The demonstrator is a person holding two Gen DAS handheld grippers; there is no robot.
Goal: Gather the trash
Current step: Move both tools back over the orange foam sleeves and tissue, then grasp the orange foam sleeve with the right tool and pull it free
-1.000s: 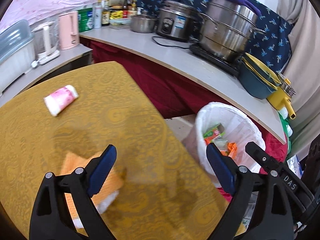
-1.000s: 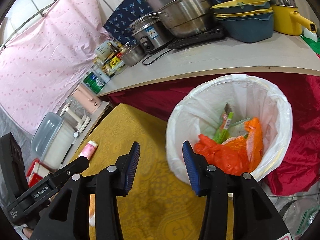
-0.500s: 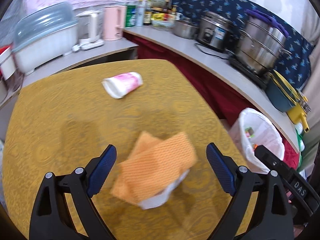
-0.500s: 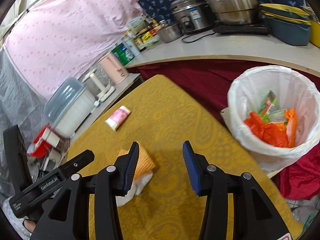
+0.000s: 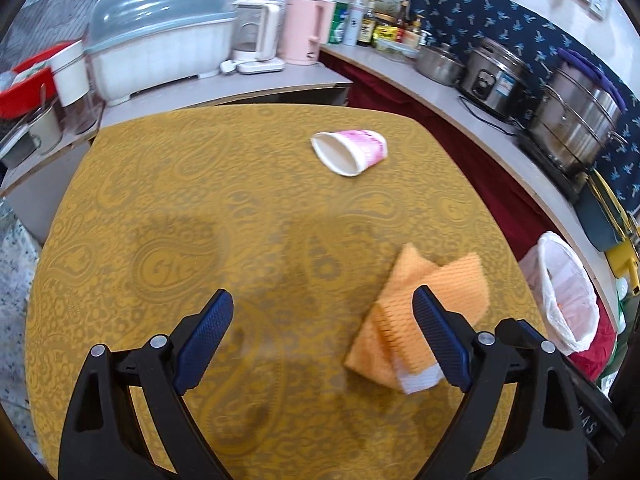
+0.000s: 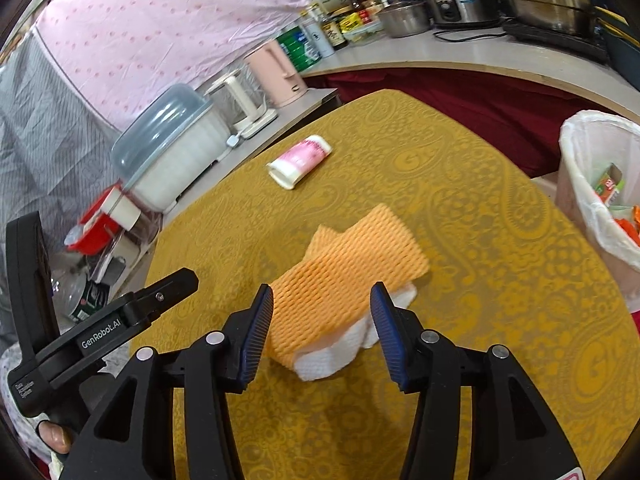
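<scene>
An orange foam net with white paper under it (image 6: 344, 268) lies on the yellow patterned table (image 6: 460, 208); it also shows in the left wrist view (image 5: 404, 316). My right gripper (image 6: 322, 330) is open and sits just before the net, its jaws either side of the near end. A pink-and-white paper cup (image 5: 351, 151) lies on its side farther back, also in the right wrist view (image 6: 299, 161). My left gripper (image 5: 322, 344) is open and empty above the table, left of the net. A white-lined trash bin (image 6: 600, 192) with wrappers stands off the table's right edge.
A counter runs behind and right with a pink kettle (image 5: 303, 30), a covered dish rack (image 5: 160, 60), bottles, a rice cooker (image 5: 494, 78) and steel pots (image 5: 576, 124). Red cloth hangs below the counter. The bin also shows in the left wrist view (image 5: 566, 292).
Both grippers swung away from the bin toward the table. The right gripper came down close to the orange net; the left view turned left so the net now lies to its right.
</scene>
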